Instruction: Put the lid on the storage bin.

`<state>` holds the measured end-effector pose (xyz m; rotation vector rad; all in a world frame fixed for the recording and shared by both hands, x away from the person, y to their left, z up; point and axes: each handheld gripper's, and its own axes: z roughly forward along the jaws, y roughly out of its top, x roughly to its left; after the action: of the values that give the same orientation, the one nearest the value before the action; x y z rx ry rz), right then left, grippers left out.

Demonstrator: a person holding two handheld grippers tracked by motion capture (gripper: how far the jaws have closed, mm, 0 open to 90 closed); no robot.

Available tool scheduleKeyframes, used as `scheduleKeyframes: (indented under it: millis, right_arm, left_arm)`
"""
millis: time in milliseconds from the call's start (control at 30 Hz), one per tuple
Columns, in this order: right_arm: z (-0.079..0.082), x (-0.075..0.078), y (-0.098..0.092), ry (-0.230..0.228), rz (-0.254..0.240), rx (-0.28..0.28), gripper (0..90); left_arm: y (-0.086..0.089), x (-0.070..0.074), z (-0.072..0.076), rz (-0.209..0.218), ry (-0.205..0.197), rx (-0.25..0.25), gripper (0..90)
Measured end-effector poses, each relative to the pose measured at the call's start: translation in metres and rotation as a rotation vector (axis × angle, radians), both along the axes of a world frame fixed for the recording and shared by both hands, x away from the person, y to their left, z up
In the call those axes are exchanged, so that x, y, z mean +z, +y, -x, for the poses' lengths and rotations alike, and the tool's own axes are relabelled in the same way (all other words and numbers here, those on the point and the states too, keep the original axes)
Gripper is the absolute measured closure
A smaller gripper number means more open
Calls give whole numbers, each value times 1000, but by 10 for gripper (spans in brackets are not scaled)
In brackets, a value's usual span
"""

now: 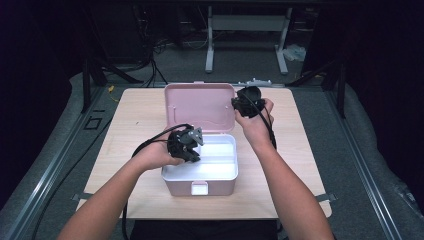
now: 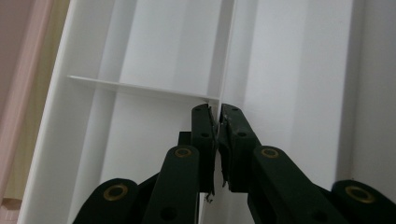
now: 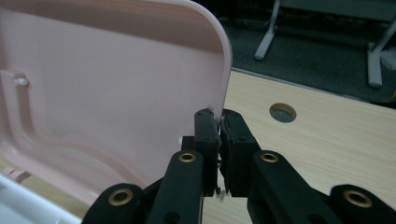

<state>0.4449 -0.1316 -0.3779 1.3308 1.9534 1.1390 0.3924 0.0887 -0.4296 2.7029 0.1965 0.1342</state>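
Note:
A pink box (image 1: 200,189) stands in the middle of the wooden table with its lid (image 1: 200,107) swung up and back. Inside lies a white tray (image 1: 220,172) split into compartments. My left gripper (image 1: 192,145) reaches down into the box. In the left gripper view it (image 2: 217,112) is shut on the thin upright divider (image 2: 229,56) of the tray. My right gripper (image 1: 243,103) is at the lid's right side. In the right gripper view it (image 3: 218,116) is shut on the lid's side edge (image 3: 226,70), with the lid's pink inside (image 3: 116,70) to its left.
The table (image 1: 140,110) has bare wood on both sides of the box and a round hole (image 3: 283,112) near the lid. A grey metal stand (image 1: 247,30) and loose cables (image 1: 155,50) sit on the floor behind. Black cables trail from both grippers.

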Motion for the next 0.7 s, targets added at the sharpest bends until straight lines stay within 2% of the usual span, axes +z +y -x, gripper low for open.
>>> scheduleKeyframes:
  millis: [67, 167, 233, 400, 500, 567, 700]
  right_arm:
    - [12, 2, -2, -27, 7, 15, 858]
    - [29, 5, -8, -38, -27, 44, 872]
    - [40, 4, -12, -51, -42, 60, 873]
    - [66, 4, -10, -95, 14, 75, 874]
    - [75, 2, -10, -106, 32, 76, 872]
    - [78, 2, -11, -102, 22, 89, 871]
    - [83, 1, -11, -103, 29, 93, 869]
  left_arm:
    - [0, 0, 1, -3, -5, 4, 844]
    - [-1, 0, 3, -6, -15, 9, 841]
    - [-3, 0, 6, -16, -37, 17, 837]
    - [-6, 1, 12, -51, -91, 11, 831]
    - [-8, 1, 16, -66, -118, 14, 825]
    - [-9, 1, 17, -73, -131, 17, 824]
    - [-8, 1, 18, -67, -131, 17, 823]
